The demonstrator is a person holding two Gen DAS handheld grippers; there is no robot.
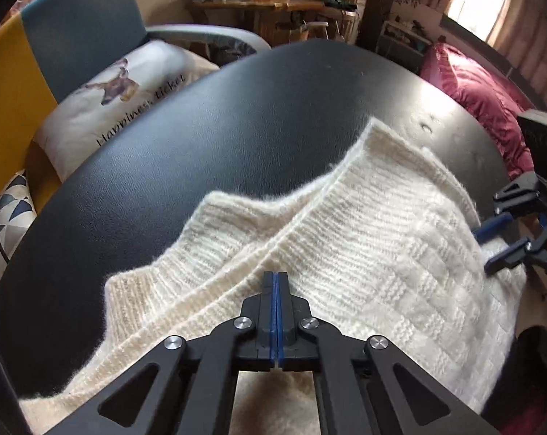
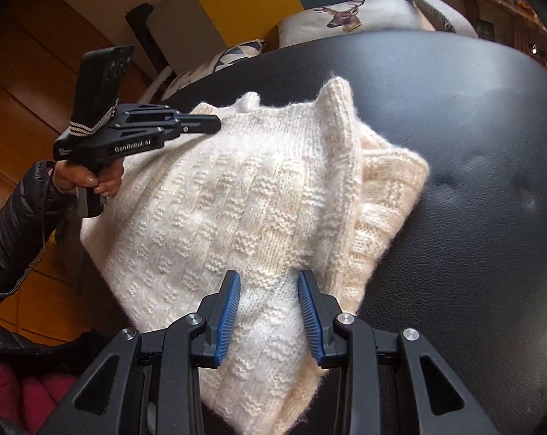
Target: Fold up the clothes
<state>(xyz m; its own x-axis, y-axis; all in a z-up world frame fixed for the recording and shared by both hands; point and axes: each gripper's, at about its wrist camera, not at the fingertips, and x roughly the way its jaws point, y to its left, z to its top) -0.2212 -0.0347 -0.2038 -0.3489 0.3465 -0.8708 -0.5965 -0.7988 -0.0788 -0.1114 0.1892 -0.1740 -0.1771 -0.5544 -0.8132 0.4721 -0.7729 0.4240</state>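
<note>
Only right view shows hand (image 2: 92, 181)

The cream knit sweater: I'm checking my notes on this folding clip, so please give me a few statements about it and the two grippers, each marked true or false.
1. The cream knit sweater lies on a black leather-look surface. True.
2. The left gripper has its blue pads wide apart. False: they are closed together, with no fabric visible between them.
3. The right gripper has its jaws apart with knit fabric between them. True.
4. The sweater is dark red. False: it is cream white.
5. A person's hand holds the left gripper's handle. True.
</note>
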